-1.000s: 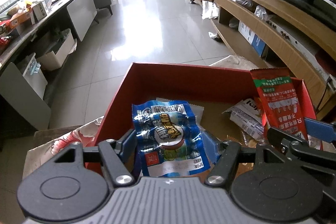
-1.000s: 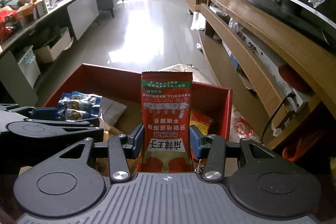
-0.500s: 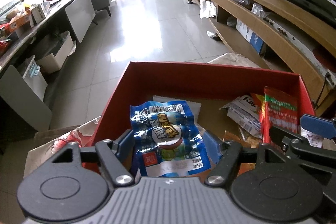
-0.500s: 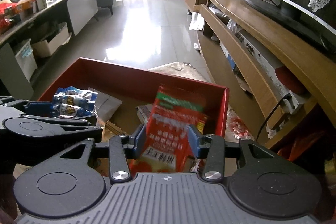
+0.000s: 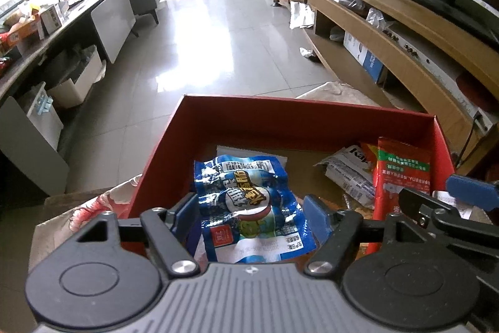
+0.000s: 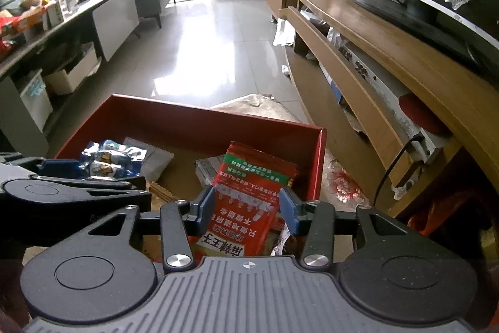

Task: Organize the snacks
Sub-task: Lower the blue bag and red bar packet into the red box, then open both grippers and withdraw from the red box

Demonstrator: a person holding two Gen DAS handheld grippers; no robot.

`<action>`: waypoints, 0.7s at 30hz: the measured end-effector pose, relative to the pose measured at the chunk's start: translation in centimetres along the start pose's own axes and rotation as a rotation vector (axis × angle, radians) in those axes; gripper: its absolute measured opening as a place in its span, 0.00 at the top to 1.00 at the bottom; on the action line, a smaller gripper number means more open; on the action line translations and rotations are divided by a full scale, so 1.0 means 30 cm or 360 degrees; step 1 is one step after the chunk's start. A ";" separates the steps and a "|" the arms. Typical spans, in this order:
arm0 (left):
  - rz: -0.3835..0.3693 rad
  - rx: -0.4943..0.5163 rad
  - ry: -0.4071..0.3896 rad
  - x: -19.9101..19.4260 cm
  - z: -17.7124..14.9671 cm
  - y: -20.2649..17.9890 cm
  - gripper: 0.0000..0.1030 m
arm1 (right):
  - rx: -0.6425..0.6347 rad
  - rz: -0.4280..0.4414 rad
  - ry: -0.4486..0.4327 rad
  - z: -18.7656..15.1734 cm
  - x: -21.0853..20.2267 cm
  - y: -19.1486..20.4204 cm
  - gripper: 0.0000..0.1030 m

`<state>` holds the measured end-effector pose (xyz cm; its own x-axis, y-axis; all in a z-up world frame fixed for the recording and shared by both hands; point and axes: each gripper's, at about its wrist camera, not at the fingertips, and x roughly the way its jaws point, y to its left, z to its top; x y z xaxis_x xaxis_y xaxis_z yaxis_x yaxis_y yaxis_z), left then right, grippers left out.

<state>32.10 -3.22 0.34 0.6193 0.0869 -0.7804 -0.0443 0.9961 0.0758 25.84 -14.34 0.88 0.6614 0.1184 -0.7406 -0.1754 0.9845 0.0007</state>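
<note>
Snacks are mostly gathered already: a blue packet point(image 5: 249, 205) and a red packet point(image 6: 249, 202) are both inside the red box point(image 5: 280, 124), alongside a grey-printed wrapper point(image 5: 346, 170) lying on its floor. What is left, by the look of it, is the release of these two packets and any tidying of their positions. The left gripper point(image 5: 249, 214) is pitched down into the box's left half, its jaws opening with the blue packet between them, seemingly resting on the bottom. The right gripper point(image 6: 248, 208) is angled down likewise over the right half, and the red packet is pinched at a tilt between its narrow-set, just-loosening jaws, near the right wall.
</note>
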 end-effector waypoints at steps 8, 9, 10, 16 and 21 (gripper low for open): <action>-0.0064 -0.0077 0.0005 -0.016 0.019 0.038 0.24 | 0.0004 0.0006 -0.0014 0.000 -0.015 -0.003 0.38; -0.0079 -0.0092 0.0008 -0.020 0.020 0.047 0.24 | 0.0007 0.0010 -0.0015 0.000 -0.018 -0.004 0.38; -0.0088 -0.0110 0.0009 -0.024 0.021 0.055 0.24 | 0.0008 0.0010 -0.0016 0.001 -0.019 -0.005 0.38; -0.0089 -0.0138 0.0011 -0.058 -0.008 0.086 0.24 | 0.0036 0.0005 -0.0037 -0.004 -0.046 -0.010 0.37; -0.0102 -0.0155 0.0032 -0.087 -0.045 0.096 0.24 | 0.0062 0.0005 -0.0044 -0.019 -0.078 -0.005 0.33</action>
<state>29.31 -0.57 1.75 0.6074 0.0226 -0.7941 -0.0818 0.9961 -0.0342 23.92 -14.82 2.23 0.6810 0.1246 -0.7216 -0.1494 0.9883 0.0297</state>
